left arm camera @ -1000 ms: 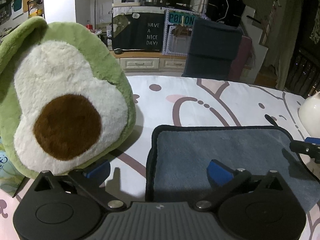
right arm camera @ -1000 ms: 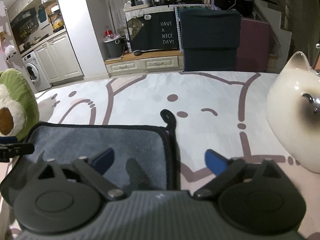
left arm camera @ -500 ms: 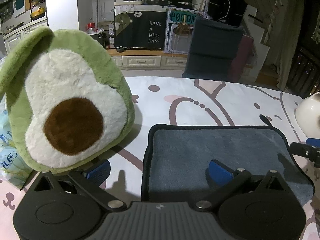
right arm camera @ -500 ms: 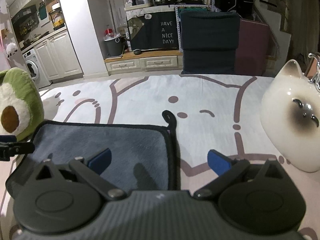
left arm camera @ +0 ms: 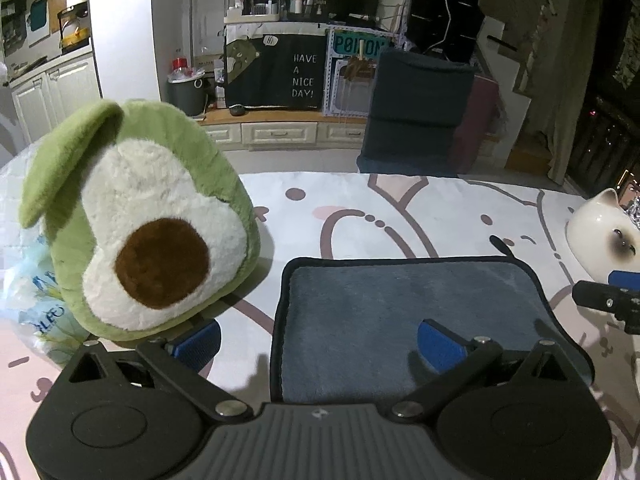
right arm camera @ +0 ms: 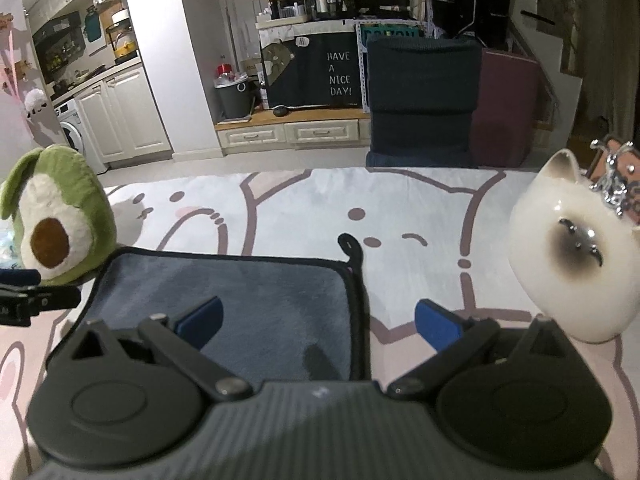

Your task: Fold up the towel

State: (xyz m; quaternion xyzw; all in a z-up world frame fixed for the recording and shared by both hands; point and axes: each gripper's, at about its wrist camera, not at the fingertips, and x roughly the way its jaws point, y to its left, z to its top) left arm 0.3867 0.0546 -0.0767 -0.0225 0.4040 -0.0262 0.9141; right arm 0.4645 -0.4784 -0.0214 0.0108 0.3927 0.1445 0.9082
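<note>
A grey towel with a black hem (left arm camera: 404,312) lies flat on the cat-print tablecloth; it also shows in the right wrist view (right arm camera: 240,300). A black hanging loop (right arm camera: 350,246) sticks out at its far right corner. My left gripper (left arm camera: 318,344) is open and empty, raised over the towel's near left edge, straddling the hem. My right gripper (right arm camera: 316,320) is open and empty, raised over the towel's near right edge. Each gripper's tip shows at the side of the other's view.
A green avocado plush (left arm camera: 140,232) stands left of the towel, with a plastic packet (left arm camera: 28,304) behind it. A white ceramic cat (right arm camera: 576,256) stands to the right. Cabinets and a dark chair (left arm camera: 420,112) lie beyond the table's far edge.
Both grippers have pulled back and risen from the towel, so more of the table, the plush and the ceramic cat shows. Both stayed open. The towel has not moved.
</note>
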